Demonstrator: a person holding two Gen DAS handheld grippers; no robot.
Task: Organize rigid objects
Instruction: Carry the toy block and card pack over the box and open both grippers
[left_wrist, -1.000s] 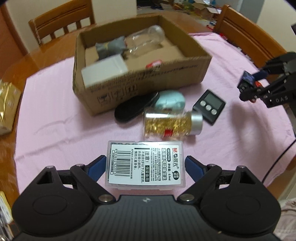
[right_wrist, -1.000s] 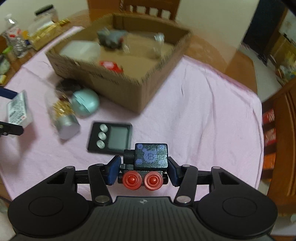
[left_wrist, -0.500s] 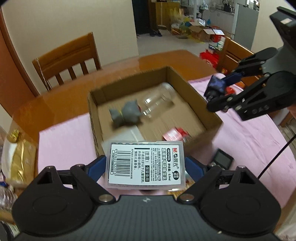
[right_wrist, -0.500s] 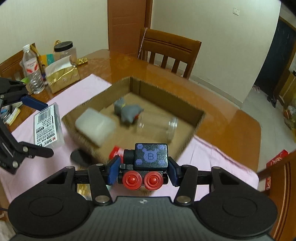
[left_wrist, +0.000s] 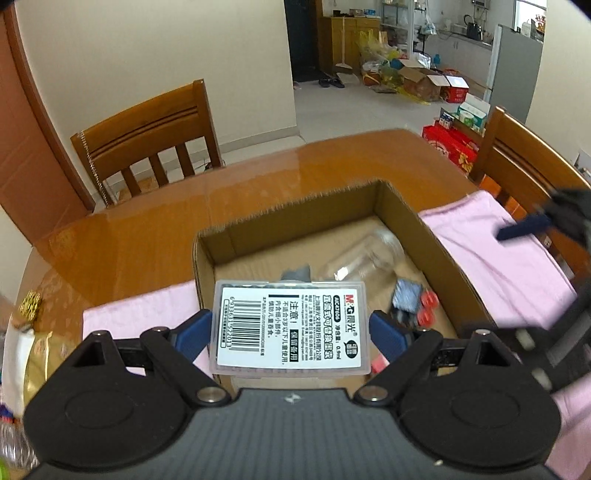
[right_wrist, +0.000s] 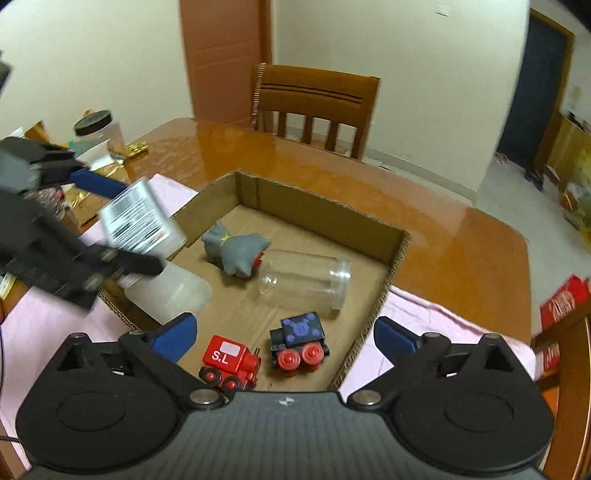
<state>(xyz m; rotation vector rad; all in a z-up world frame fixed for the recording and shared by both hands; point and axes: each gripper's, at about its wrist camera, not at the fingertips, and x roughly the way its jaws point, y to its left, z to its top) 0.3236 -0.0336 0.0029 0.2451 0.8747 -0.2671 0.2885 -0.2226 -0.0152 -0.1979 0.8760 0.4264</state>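
My left gripper (left_wrist: 290, 328) is shut on a clear plastic case with a barcode label (left_wrist: 290, 326), held over the near left part of the open cardboard box (left_wrist: 436, 236). The case also shows in the right wrist view (right_wrist: 138, 218). My right gripper (right_wrist: 284, 332) is open and empty above the box's near right corner. Below it, the black toy train with a blue top (right_wrist: 299, 343) stands on the box floor beside a red toy train (right_wrist: 231, 360). The box also holds a grey figure (right_wrist: 236, 249), a clear jar (right_wrist: 304, 282) on its side and a white container (right_wrist: 173, 290).
The box sits on a pink cloth (left_wrist: 506, 266) over a round wooden table (right_wrist: 443, 229). Wooden chairs (right_wrist: 314, 107) stand around it. A jar with a black lid (right_wrist: 98, 129) and gold packets stand at the table's left edge.
My right gripper opened and let the black and blue train go; it now stands in the box. My left gripper moved forward over the box with the case.
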